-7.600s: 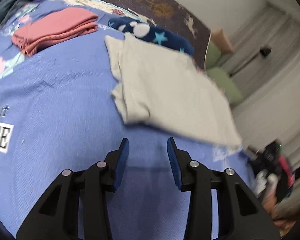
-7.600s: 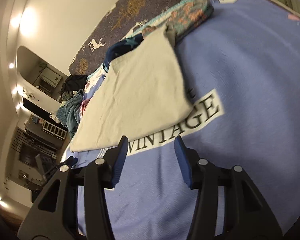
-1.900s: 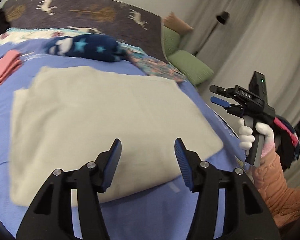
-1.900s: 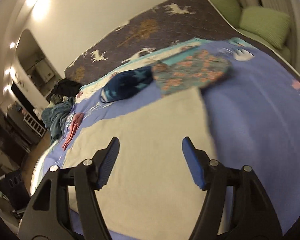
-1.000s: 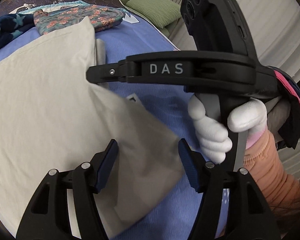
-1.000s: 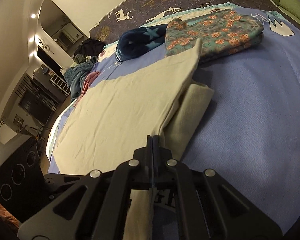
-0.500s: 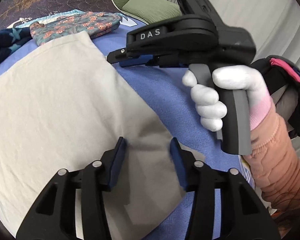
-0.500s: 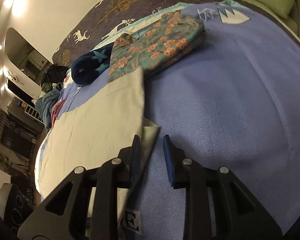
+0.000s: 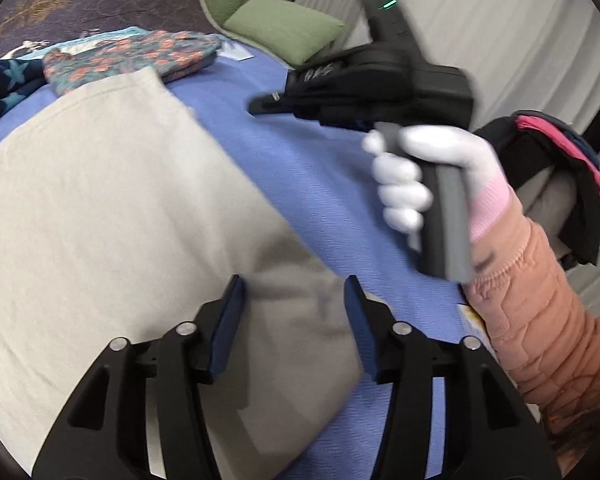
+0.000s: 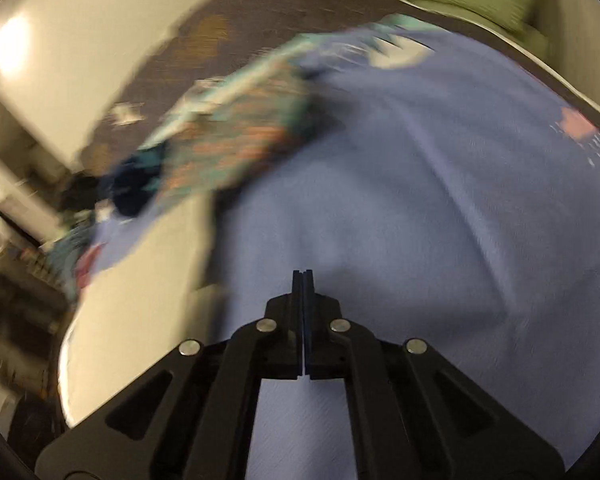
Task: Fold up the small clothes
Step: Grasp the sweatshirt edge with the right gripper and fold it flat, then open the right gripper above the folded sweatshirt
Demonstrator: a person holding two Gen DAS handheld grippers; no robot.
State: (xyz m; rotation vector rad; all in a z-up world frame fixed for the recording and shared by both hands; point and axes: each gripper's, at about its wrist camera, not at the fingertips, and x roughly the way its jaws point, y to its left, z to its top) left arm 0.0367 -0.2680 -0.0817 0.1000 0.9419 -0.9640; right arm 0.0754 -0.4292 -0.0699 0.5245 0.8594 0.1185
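Observation:
A beige folded garment [image 9: 112, 216] lies flat on the blue bedspread [image 9: 320, 168]. My left gripper [image 9: 294, 300] is open above the garment's near right corner, its fingers apart over the cloth. In the left wrist view my right gripper [image 9: 260, 106] is held in a white-gloved hand, raised above the bedspread to the right of the garment. In the blurred right wrist view my right gripper [image 10: 302, 276] is shut with nothing between its fingers, over bare blue bedspread [image 10: 420, 200]. The beige garment [image 10: 140, 288] lies to its left.
A folded floral teal garment [image 9: 140, 56] and a navy star-print piece [image 9: 4, 80] lie beyond the beige one. Green cushions [image 9: 284, 28] sit at the bed's far edge. The person's orange sleeve [image 9: 548, 320] is at the right. Dark clothes [image 9: 568, 168] hang behind it.
My right gripper let go of the garment's edge, shut empty and swung up and away to the right. My left gripper stays open over the near corner and has widened slightly.

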